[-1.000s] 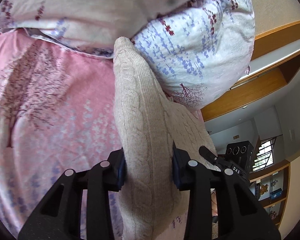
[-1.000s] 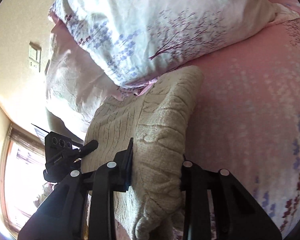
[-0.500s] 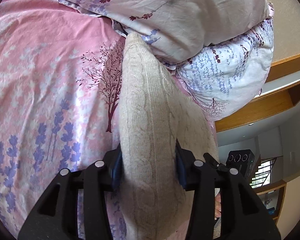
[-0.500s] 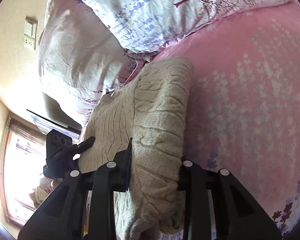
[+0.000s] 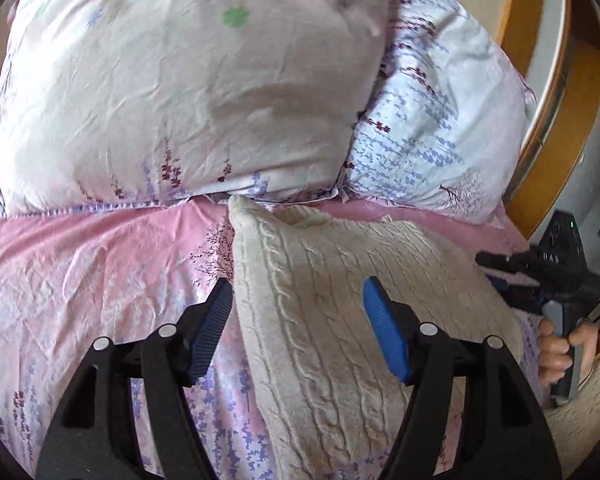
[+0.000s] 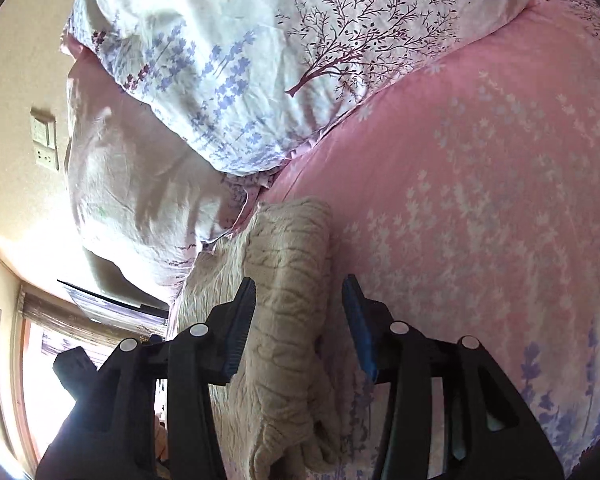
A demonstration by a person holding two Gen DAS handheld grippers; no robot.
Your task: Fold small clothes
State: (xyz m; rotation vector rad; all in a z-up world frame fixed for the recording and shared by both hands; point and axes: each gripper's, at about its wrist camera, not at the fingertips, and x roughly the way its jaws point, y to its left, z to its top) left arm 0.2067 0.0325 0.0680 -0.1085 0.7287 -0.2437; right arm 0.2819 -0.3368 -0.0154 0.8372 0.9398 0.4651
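Observation:
A folded cream cable-knit sweater [image 5: 339, 300] lies on the pink floral bedsheet [image 5: 100, 272], its far corner against the pillows. My left gripper [image 5: 300, 324] is open, its blue pads apart over the sweater's left edge. My right gripper [image 6: 298, 320] is open too, its jaws standing either side of the sweater's folded end [image 6: 292, 272] without pinching it. The right gripper and the hand holding it also show at the right of the left wrist view [image 5: 555, 280].
Two floral pillows [image 5: 188, 92] [image 5: 439, 132] are stacked at the head of the bed, just beyond the sweater. A wooden headboard [image 5: 555, 152] stands at right. A wall switch [image 6: 44, 144] and a window [image 6: 32, 380] are at left. The pink sheet [image 6: 479, 220] stretches right.
Both grippers have opened and let go of the sweater, which now lies flat on the sheet by the pillows. Both have drawn back a little.

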